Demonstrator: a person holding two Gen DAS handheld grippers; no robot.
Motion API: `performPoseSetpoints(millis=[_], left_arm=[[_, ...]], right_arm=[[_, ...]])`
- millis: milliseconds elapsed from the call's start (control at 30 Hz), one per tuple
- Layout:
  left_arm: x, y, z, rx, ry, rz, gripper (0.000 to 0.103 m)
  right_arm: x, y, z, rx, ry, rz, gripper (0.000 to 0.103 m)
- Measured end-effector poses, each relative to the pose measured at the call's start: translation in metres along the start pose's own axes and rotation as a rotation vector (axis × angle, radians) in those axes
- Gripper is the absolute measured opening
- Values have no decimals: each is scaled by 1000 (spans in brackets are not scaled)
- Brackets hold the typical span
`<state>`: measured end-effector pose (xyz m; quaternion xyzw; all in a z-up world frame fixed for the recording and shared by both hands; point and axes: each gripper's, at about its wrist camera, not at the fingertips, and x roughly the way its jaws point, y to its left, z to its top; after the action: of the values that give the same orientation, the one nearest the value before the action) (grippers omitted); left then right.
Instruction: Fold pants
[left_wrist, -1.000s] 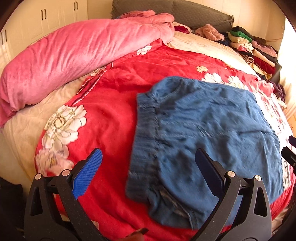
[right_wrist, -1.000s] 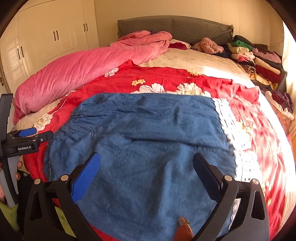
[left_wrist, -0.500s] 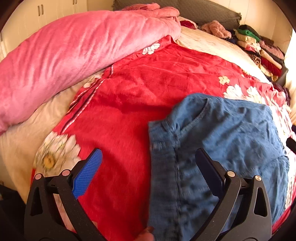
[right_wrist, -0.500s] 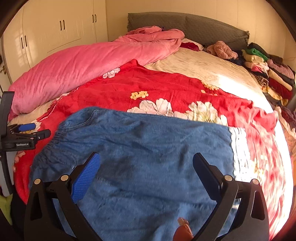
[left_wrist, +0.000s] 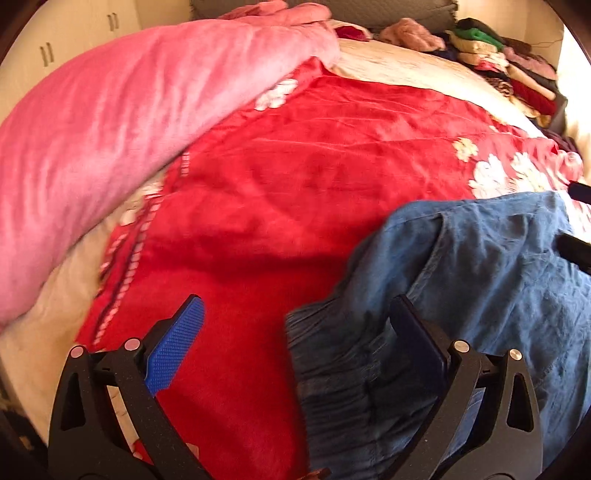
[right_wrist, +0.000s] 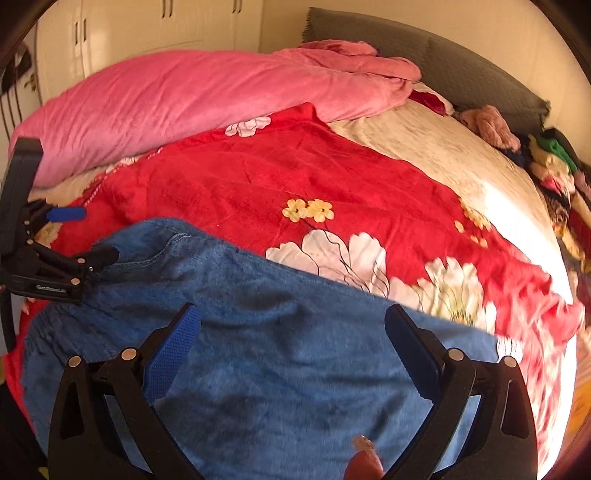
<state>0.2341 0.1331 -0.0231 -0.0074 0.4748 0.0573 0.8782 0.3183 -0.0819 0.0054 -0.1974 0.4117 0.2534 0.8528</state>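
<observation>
I'm in a home bedroom: bed (right_wrist: 443, 155) with grey headboard (right_wrist: 424, 59), pink duvet (right_wrist: 192, 99), white wardrobes (right_wrist: 147, 26) far left.

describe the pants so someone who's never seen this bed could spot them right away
Start at the big bed covered by a red plush blanket with white flowers, with a long pink fleece quilt rolled along its far side. On the near part of the red blanket lie the blue denim pants. They are the only blue cloth there, with a gathered elastic waistband.

1 pr blue pants (right_wrist: 280, 369), 1 red floral blanket (right_wrist: 295, 177), 1 pink quilt (right_wrist: 184, 96), 2 tongs (left_wrist: 295, 332) (right_wrist: 291, 332), 1 clothes pile (left_wrist: 509, 66).
</observation>
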Motion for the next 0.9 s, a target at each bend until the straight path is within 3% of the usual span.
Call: performPoseSetpoints(millis=[33, 67, 100, 167, 300, 333, 400, 533, 567, 600, 733, 800, 900], left_arm=[[4, -2, 0, 13, 8, -3, 88], [7, -4, 0, 25, 9, 3, 72], [9, -7, 0, 42, 6, -2, 63], [10, -10, -2, 53, -1, -58, 36], [-1, -13, -6, 77, -47, -52, 29], [-5, -10, -7, 71, -59, -74, 9], [-18, -5, -8, 51, -89, -112, 9], [-35, -8, -10, 67, -129, -110, 9], [-36, -9, -10, 69, -134, -111, 9], [-40, -10, -11, 72, -143, -115, 9], [-41, -12, -10, 80, -149, -121, 9], [-42, -11, -12, 81, -151, -115, 9], [-46, -11, -14, 84, -163, -106, 9]], right_arm=[[5, 0, 2, -6, 6, -5, 99], [11, 0, 4, -7, 9, -11, 99], [16, 0, 6, -9, 14, -10, 99], [26, 0, 10, -17, 27, -2, 99], [40, 5, 14, -63, 48, 6, 99], [43, 8, 15, -80, 52, 7, 99], [47, 13, 16, -114, 47, 3, 99], [53, 28, 18, -188, 49, 10, 97], [55, 31, 18, -201, 54, 14, 89], [58, 35, 18, -210, 66, 26, 73], [60, 47, 15, -216, 74, 70, 45], [55, 49, 13, -207, 58, 79, 25], [42, 45, 9, -156, 27, 73, 11]])
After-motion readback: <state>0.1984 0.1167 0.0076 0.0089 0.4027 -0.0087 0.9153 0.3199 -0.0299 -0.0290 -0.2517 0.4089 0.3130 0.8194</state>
